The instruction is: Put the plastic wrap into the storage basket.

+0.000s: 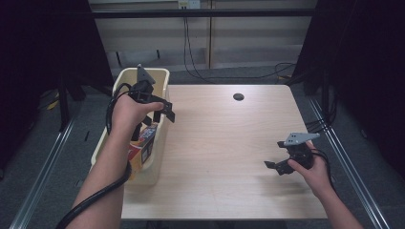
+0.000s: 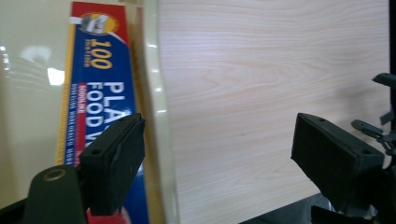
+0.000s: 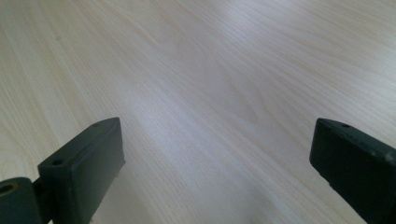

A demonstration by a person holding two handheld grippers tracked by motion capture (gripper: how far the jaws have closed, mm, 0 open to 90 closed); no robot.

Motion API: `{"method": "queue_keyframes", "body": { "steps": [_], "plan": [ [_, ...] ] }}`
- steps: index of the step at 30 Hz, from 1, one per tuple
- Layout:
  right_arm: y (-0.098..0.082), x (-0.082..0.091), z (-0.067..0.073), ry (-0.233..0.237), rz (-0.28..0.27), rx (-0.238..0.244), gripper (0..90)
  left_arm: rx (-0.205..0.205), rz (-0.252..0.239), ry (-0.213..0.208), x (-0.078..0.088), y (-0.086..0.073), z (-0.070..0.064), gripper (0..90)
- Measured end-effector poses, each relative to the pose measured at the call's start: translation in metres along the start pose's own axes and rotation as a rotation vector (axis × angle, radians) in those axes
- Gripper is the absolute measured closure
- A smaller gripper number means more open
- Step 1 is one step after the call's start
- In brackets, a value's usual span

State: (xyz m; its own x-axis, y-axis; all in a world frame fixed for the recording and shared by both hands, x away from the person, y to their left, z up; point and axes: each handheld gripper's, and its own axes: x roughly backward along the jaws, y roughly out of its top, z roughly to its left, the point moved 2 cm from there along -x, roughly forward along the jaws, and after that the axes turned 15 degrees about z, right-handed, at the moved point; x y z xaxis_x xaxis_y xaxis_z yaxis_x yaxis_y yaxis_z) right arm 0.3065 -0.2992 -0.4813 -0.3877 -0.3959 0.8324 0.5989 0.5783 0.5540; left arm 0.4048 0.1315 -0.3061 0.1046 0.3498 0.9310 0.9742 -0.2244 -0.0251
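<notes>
The wooden worktop (image 1: pixel 224 143) lay bare across its middle, pale grain running edge to edge, and a small dark hole (image 1: pixel 238 97) sat near its far edge. At the left edge stood the cream bin (image 1: pixel 161 76), tall and narrow, its wall hard against the worktop's side. Inside it, leaning against the near wall, stood a food wrap box (image 1: pixel 148 140), blue with a red and yellow band; in my left gripper view I could read "100" and "FOOD" down its (image 2: pixel 100 88) face, just behind the bin's rim (image 2: pixel 156 93).

My left gripper (image 1: pixel 160 109) hung over that rim near the bin's right wall, jaws spread wide and gripping nothing, one jaw over the box and the other out over the wood. My left hand (image 1: pixel 126 112) curled round its handle, cable looping down my forearm.

My right gripper (image 1: pixel 277 166) hovered low near the worktop's right edge, toward the near corner, jaws parted and empty, plain wood between them. My right hand (image 1: pixel 308 167) held it, grey plate on top.
</notes>
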Motion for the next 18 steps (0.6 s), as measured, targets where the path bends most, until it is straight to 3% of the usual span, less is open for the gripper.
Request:
{"method": "queue_keyframes", "body": {
  "steps": [1,18],
  "plan": [
    [0.0,0.0,0.0,0.003,0.002,0.002,3.0,-0.023,-0.004,0.005,-0.001,0.001,-0.004,17.1],
    [0.0,0.001,0.0,-0.002,-0.004,-0.003,3.0,-0.122,0.001,-0.046,-0.033,0.009,-0.042,16.3]
  ]
}}
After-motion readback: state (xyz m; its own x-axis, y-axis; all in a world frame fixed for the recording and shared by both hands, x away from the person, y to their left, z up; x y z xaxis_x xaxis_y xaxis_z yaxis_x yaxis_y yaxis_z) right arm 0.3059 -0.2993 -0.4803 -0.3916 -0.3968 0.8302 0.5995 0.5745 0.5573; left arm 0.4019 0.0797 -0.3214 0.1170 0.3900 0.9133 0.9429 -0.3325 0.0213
